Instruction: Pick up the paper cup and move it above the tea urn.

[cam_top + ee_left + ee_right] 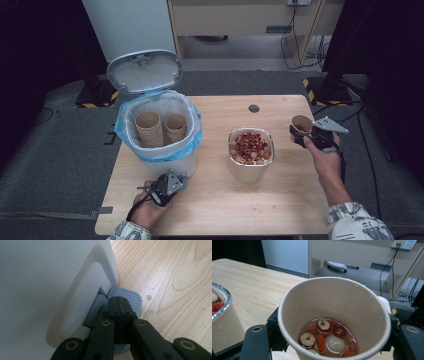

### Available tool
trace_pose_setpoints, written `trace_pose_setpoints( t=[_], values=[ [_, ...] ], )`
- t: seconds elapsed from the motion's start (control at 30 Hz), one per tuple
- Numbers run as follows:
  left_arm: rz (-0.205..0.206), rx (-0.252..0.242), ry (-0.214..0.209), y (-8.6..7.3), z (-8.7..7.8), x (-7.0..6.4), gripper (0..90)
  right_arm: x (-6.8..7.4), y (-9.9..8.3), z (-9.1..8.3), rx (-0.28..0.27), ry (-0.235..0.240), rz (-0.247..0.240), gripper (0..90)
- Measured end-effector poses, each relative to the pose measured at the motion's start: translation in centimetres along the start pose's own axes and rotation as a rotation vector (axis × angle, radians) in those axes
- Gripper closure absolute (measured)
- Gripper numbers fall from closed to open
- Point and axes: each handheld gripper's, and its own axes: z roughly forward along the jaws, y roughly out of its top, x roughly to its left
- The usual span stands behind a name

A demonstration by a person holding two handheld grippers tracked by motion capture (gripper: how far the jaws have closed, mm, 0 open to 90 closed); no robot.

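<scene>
A white pedal bin (167, 162) with a blue liner stands at the table's left, its lid (144, 71) raised. Two stacks of paper cups (150, 128) sit inside it. My left gripper (170, 182) is at the bin's front base; in the left gripper view its jaws are shut (119, 302) and their tips rest on the grey ribbed pedal (130, 295). My right gripper (307, 132) is shut on a paper cup (301, 123), held above the table's right edge. That cup (334, 302) holds liquid with red date slices and other fruit pieces (324, 336).
A metal container (250, 172) full of red and pale fruit pieces stands mid-table, between the bin and the held cup; its rim (222, 293) shows at the left of the right gripper view. Bare wooden table (225, 205) lies in front. Cables run across the floor behind.
</scene>
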Motion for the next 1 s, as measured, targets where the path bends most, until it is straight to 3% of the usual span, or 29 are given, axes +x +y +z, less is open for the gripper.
trace_pose_setpoints(
  t=[0.57, 1.0],
  values=[
    [0.0, -0.001, -0.001, 0.0, 0.0, 0.0, 89.7, -0.3, 1.9, -0.2, -0.002, 0.018, -0.03, 31.1],
    [-0.008, -0.006, 0.0, 0.0, 0.0, 0.0, 89.7, 0.4, 4.8, -0.3, -0.027, 0.046, -0.102, 31.3]
  ],
)
